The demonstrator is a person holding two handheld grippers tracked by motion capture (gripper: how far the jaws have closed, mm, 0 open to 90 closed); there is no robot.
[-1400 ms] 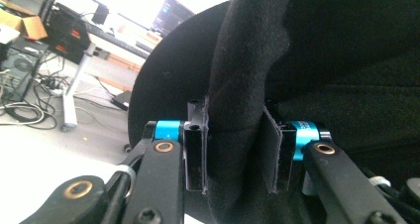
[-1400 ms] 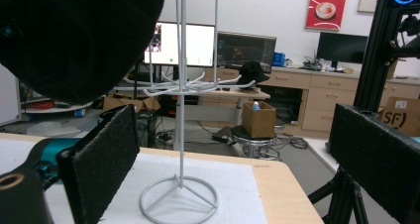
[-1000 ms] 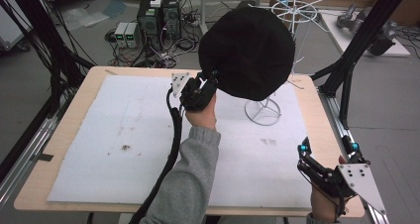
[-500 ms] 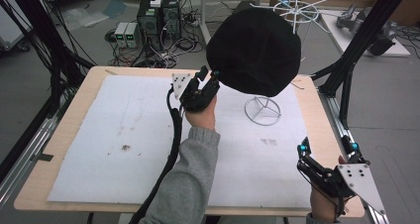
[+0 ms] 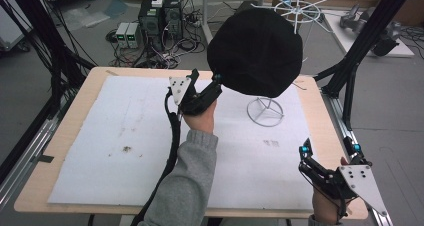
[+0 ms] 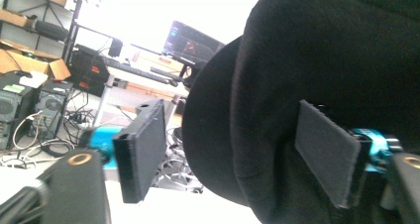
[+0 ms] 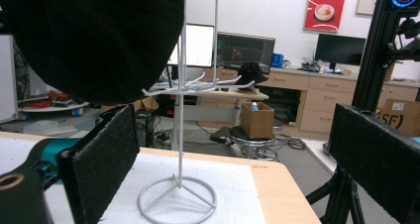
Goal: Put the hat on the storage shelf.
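A black hat (image 5: 255,51) hangs high on a white wire stand (image 5: 265,111) at the table's back right, and it covers the upper pole. My left gripper (image 5: 207,86) is raised at the hat's lower left edge. In the left gripper view the left gripper (image 6: 233,154) is open, with its jaws wide apart. The hat (image 6: 322,60) has its rim between them, and the right pad (image 6: 329,154) lies against the fabric. My right gripper (image 5: 329,148) is open and holds nothing near the front right corner. From the right gripper view I see the stand (image 7: 178,199) and the hat (image 7: 94,35) ahead of the right gripper (image 7: 237,159).
A white mat (image 5: 125,136) covers the wooden table (image 5: 85,96). Black frame posts (image 5: 350,71) rise at the right edge and at the left. Computer boxes and cables (image 5: 155,21) lie on the floor beyond the table's far edge.
The hat has shifted slightly to the right and the left hand has followed it a little. The right gripper has stayed where it was.
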